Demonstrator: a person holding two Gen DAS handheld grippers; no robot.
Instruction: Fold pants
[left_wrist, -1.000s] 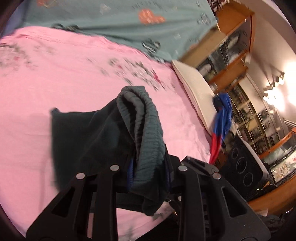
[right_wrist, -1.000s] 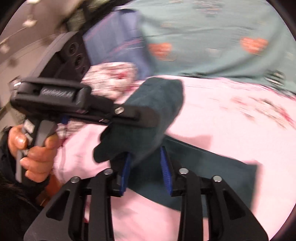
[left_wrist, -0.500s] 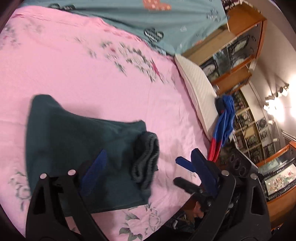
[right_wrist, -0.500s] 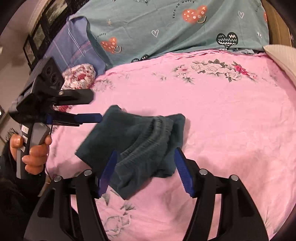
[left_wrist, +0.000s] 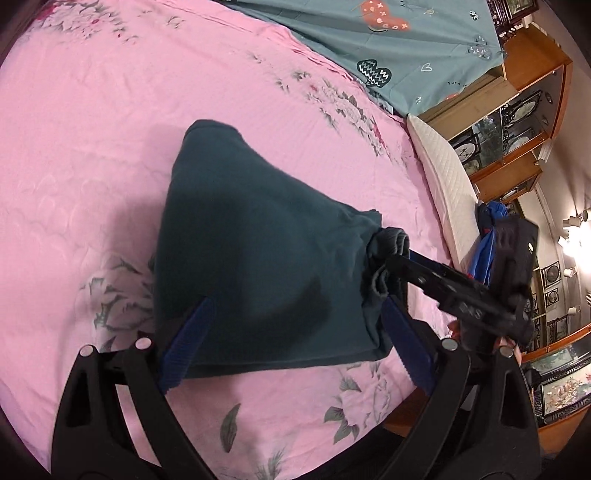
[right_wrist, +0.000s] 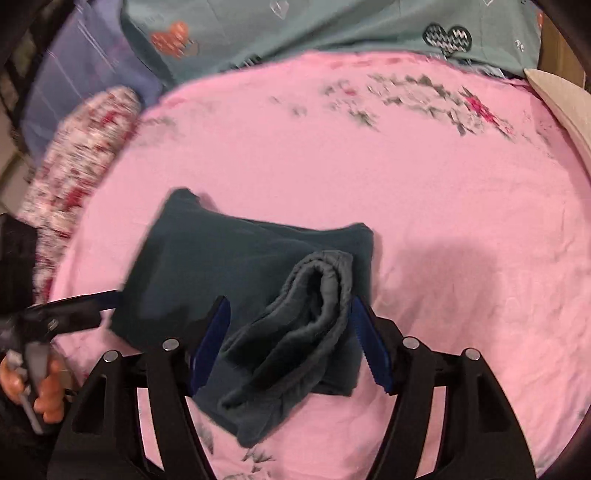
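Note:
The dark teal pants (left_wrist: 266, 258) lie folded in a compact stack on the pink floral bedsheet (left_wrist: 92, 110). The gathered waistband (right_wrist: 314, 295) is bunched on top at the right end. My left gripper (left_wrist: 295, 343) is open, its jaws straddling the near edge of the stack. My right gripper (right_wrist: 291, 339) is open, its blue pads on either side of the bunched waistband, and it also shows in the left wrist view (left_wrist: 461, 288) at the waistband end. The left gripper shows at the left edge of the right wrist view (right_wrist: 74, 306).
A teal heart-print blanket (left_wrist: 388, 40) lies across the far end of the bed, with a floral pillow (right_wrist: 77, 155) at the left. A white quilted mattress edge (left_wrist: 447, 184), wooden cabinets (left_wrist: 517, 122) and a blue garment (left_wrist: 487, 240) stand to the right.
A second ago both grippers held the pants up in the air. They laid them down and opened. Both have since moved in close, with open jaws around the stack.

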